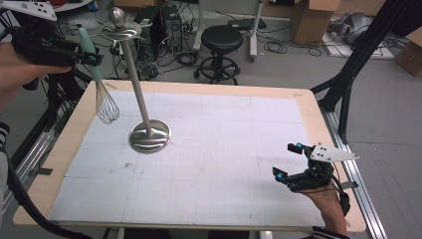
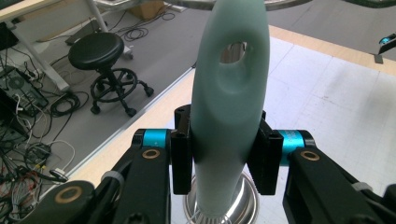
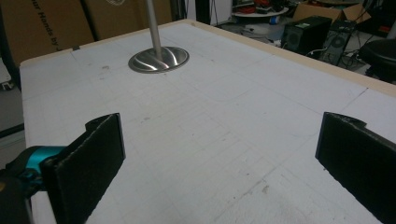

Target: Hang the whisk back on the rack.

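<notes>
Table (image 1: 209, 199) first — white gridded mat over a wood top, bare apart from the steel stand (image 1: 142, 107): round base on the mat's far-left part, thin pole rising at a tilt in the high view to a small top dish with a ball knob.

Whisk (image 1: 102, 89) is in the air just left of that pole, wire head hanging down over the table's left edge region, mint handle up. My left gripper (image 1: 92, 59) is clamped on the handle — in the left gripper view both pads (image 2: 181, 154) press its sides, hanging hole above them and the stand's base below.

My right gripper (image 1: 291, 162) rests low at the table's near-right corner, jaws spread wide with nothing between them.

Step in hand, as I read it: carrying the whisk to the stand to hang it. Next move needs the handle's hole lifted level with a hook under the top dish, which I can't make out from here, and lined up before release.
</notes>
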The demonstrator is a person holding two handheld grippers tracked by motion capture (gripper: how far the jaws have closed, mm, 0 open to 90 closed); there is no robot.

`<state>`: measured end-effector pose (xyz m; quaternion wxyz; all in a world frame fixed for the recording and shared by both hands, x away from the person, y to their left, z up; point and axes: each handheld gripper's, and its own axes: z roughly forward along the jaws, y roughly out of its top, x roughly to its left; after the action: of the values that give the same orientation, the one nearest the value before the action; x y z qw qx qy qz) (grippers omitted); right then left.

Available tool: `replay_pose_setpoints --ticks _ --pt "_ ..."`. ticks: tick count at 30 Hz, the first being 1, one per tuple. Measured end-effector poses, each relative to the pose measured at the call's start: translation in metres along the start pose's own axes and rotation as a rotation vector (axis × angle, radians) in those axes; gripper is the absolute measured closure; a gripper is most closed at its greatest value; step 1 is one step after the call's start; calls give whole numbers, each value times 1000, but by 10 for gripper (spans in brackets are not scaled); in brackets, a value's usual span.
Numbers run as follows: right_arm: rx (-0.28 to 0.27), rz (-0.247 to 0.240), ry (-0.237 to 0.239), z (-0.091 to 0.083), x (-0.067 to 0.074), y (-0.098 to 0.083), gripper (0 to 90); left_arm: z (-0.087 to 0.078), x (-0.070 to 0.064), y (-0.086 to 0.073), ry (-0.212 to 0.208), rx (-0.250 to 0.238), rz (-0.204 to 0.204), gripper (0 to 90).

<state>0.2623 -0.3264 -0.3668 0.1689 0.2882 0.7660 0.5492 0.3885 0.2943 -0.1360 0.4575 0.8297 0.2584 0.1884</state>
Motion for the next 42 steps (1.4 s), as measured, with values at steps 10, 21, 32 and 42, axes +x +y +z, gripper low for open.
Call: replay_pose_setpoints --ticks 10,21,32,42 --pt "0 2 -1 0 -1 0 4 6 -4 5 -14 9 14 661" --pt "4 1 7 2 1 0 4 19 -12 8 -32 22 29 661" --pt "3 3 9 2 1 0 4 19 -17 9 34 6 84 473" --pt "-1 4 7 1 -2 -1 4 4 -19 -21 38 -11 51 153"
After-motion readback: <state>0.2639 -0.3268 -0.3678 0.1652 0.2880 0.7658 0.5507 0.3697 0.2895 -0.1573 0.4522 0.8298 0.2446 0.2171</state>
